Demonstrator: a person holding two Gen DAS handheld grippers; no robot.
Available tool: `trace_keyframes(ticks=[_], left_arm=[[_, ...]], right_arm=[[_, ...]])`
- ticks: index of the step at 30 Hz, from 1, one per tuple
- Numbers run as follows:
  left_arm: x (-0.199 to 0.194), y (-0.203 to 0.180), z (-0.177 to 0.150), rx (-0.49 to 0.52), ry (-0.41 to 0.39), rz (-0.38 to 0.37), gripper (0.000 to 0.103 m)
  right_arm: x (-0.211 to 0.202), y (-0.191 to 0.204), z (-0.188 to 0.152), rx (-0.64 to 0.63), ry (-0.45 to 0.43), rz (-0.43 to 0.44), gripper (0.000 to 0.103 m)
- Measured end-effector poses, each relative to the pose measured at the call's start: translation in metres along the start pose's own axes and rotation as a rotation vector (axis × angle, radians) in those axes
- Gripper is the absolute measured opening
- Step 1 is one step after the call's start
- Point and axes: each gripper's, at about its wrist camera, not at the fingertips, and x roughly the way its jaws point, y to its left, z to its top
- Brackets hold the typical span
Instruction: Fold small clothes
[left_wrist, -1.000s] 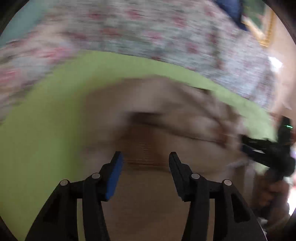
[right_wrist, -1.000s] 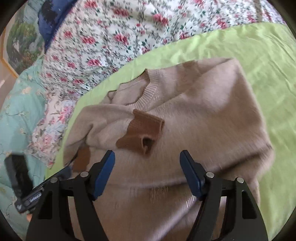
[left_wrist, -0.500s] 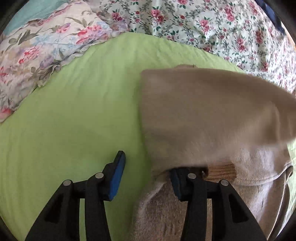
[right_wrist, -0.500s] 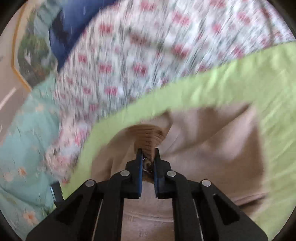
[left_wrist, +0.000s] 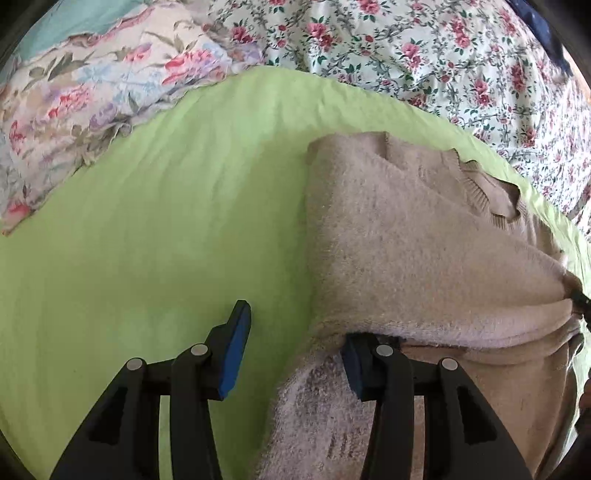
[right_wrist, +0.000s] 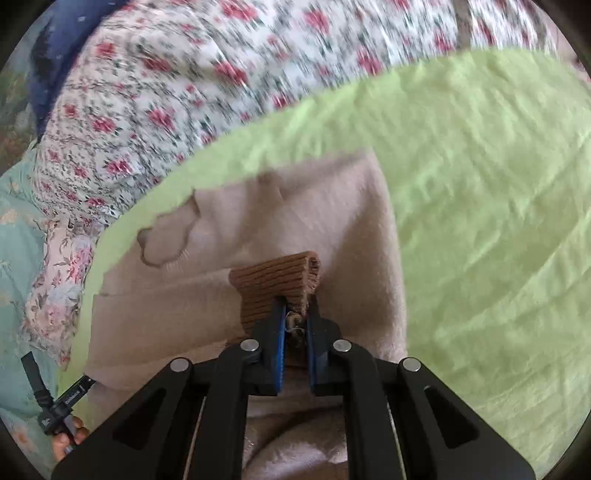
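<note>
Only the right wrist view shows the right gripper (right_wrist: 295, 325) clenched on the brown cuff (right_wrist: 275, 282) of the beige sweater (left_wrist: 406, 236). The left gripper (left_wrist: 291, 347) gapes wide — one finger under a sweater fold, on the green sheet (left_wrist: 166, 221) beside floral bedding (left_wrist: 406, 48).

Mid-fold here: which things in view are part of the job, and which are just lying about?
Job:
- beige knit sweater
- its brown ribbed cuff, clamped in the right gripper
- left gripper, open at the sweater's edge

Lying about:
- green sheet
- floral quilt
- pastel floral pillow
</note>
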Motion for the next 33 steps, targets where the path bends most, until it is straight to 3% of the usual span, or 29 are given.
trace_keyframes(ticks=[4,9,13,18,21,24,28,31,33], left_arm=[[0.005,0.002,-0.001,0.005,0.008,-0.006,0.051],[-0.023,0.01,-0.016,0.046,0.031,-0.055,0.05],[-0.057,0.023,-0.05,0.082,0.045,-0.132,0.054],[-0.105,0.036,-0.111,0.113,0.061,-0.156,0.061],[-0.135,0.044,-0.15,0.111,0.066,-0.157,0.066],[-0.155,0.051,-0.185,0.089,0.098,-0.212,0.068],[-0.168,0.045,-0.227,0.123,0.167,-0.308,0.068],[-0.171,0.04,-0.251,0.165,0.195,-0.3,0.068],[-0.169,0.04,-0.261,0.165,0.219,-0.312,0.068]], right_arm=[[0.015,-0.003,-0.004,-0.013,0.1,-0.089,0.019],[-0.04,-0.004,-0.015,0.033,0.046,-0.013,0.023],[-0.096,-0.001,-0.058,-0.012,0.035,0.031,0.047],[-0.138,0.004,-0.128,-0.05,0.07,-0.011,0.047],[-0.165,0.02,-0.174,-0.124,0.041,-0.053,0.048],[-0.176,0.037,-0.212,-0.189,0.061,-0.061,0.047],[-0.165,0.053,-0.247,-0.303,0.147,-0.07,0.047],[-0.153,0.051,-0.26,-0.339,0.171,-0.149,0.047],[-0.153,0.048,-0.261,-0.33,0.17,-0.129,0.047]])
